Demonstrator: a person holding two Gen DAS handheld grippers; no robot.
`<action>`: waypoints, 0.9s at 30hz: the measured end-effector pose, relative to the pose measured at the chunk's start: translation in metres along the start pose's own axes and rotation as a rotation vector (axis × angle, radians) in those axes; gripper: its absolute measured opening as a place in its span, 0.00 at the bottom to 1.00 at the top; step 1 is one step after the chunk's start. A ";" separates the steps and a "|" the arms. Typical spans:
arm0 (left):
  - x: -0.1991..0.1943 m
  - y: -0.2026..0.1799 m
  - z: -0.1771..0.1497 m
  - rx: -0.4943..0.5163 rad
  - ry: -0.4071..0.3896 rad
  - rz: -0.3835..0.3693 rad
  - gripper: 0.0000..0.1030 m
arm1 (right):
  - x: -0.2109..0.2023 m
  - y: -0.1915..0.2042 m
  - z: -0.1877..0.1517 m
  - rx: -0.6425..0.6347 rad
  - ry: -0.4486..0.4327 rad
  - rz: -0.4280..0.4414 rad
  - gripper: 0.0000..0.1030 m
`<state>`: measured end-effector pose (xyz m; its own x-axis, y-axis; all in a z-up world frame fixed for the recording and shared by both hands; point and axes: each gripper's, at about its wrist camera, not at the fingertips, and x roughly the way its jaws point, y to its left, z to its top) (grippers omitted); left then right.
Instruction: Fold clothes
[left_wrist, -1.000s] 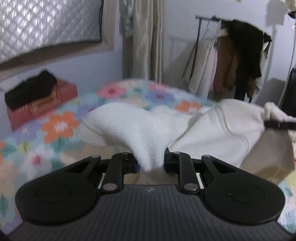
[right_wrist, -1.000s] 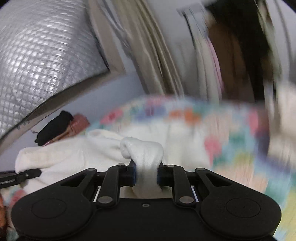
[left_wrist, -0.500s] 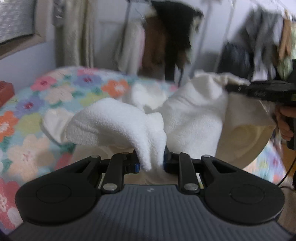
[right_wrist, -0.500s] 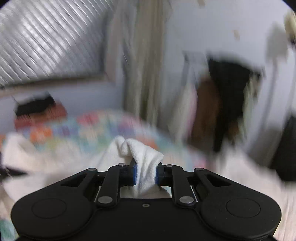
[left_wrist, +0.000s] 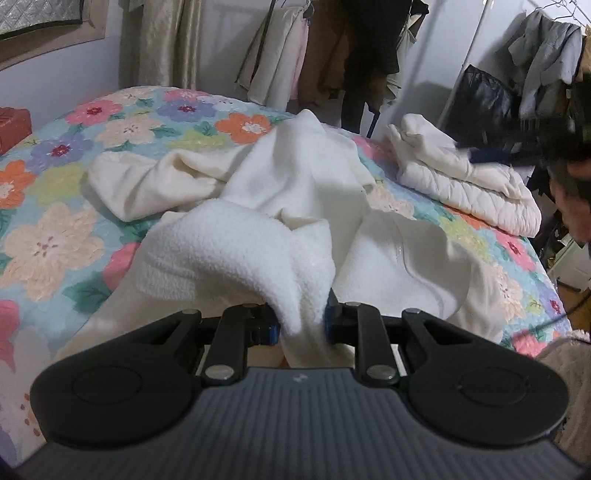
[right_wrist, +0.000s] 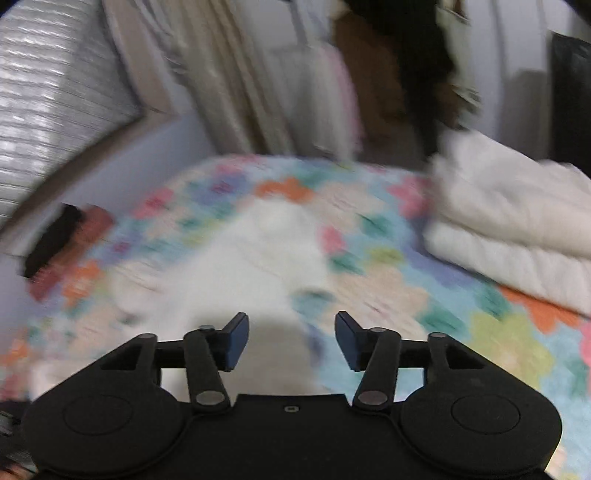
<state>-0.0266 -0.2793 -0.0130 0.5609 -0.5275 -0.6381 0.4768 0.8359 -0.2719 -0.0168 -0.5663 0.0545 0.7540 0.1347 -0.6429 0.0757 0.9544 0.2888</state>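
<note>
Fleecy white cloth, a garment (left_wrist: 295, 206) of soft pile, lay crumpled across the middle of the bed (left_wrist: 55, 206), one bunched fold of it rising to the left gripper (left_wrist: 301, 325), whose fingers (left_wrist: 267, 326) were clamped on that fold. The bed was covered by a quilt (left_wrist: 192, 122) printed with large flowers in orange, pink, purple and cream on pale blue. At the far right side of the bed sat a cream quilted bundle (left_wrist: 469, 188), folded in layers. Behind the bed stood a pale wall with beige curtains (left_wrist: 159, 40) and a rack of hanging clothes (left_wrist: 332, 48); more coats (left_wrist: 546, 55) hung on a second rack to the right, near a dark bag (left_wrist: 484, 99). A reddish box (left_wrist: 13, 127) sat at the left edge of the bed. The right wrist view was heavily blurred, yet the right gripper (right_wrist: 291, 341) showed plainly, its fingers (right_wrist: 236, 339) spread apart and gripping nothing, above the white garment (right_wrist: 258, 258) on the quilt (right_wrist: 388, 288). The cream bundle (right_wrist: 517, 229) lay to its right, and a silvery quilted panel (right_wrist: 55, 92) filled the upper left.
</note>
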 end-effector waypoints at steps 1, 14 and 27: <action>-0.003 0.002 0.000 0.004 -0.003 -0.001 0.19 | 0.008 0.012 0.003 -0.031 0.020 0.036 0.80; -0.082 0.072 0.023 0.040 -0.178 0.299 0.19 | 0.102 0.030 -0.029 0.004 0.181 0.208 0.86; -0.091 0.161 0.041 -0.025 -0.172 0.619 0.18 | 0.140 -0.025 -0.049 0.148 0.103 0.184 0.86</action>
<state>0.0274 -0.1031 0.0308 0.8287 0.0390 -0.5583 0.0151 0.9956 0.0921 0.0551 -0.5582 -0.0776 0.6939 0.3364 -0.6366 0.0437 0.8628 0.5036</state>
